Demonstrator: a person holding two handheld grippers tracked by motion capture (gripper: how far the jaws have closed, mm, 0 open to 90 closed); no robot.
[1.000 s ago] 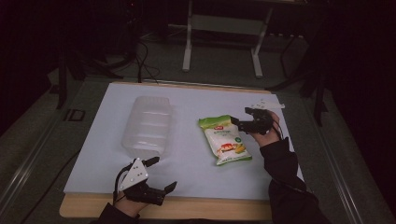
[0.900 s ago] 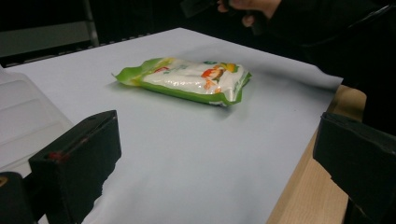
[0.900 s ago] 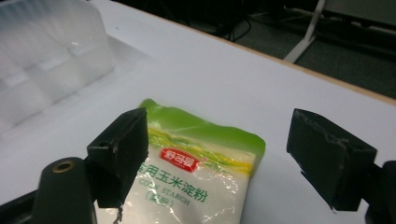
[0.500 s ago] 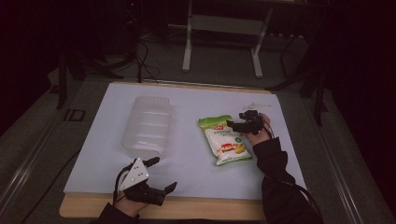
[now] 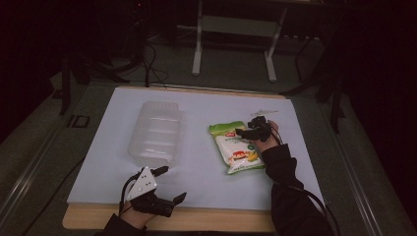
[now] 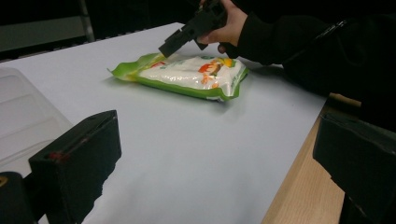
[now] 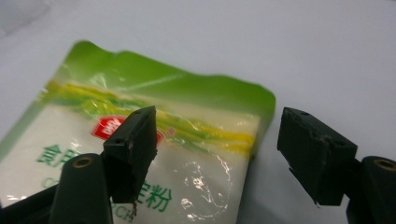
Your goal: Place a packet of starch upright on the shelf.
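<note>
Right tongs (image 5: 244,132) gape over the green pouch (image 5: 235,147); left tongs (image 5: 171,183) gape near the upturned clear tub (image 5: 155,132).

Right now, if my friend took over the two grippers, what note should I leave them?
Right gripper: open, just above the top corner of the green bag, not gripping it.
Left gripper: open, holding nothing, at the near table edge.
Bag lies flat on the white mat; clear plastic box sits to its left, apart from it.
Done: right gripper lined up over the bag.
Left: probably grip the bag and lift it, maybe toward the box.
</note>
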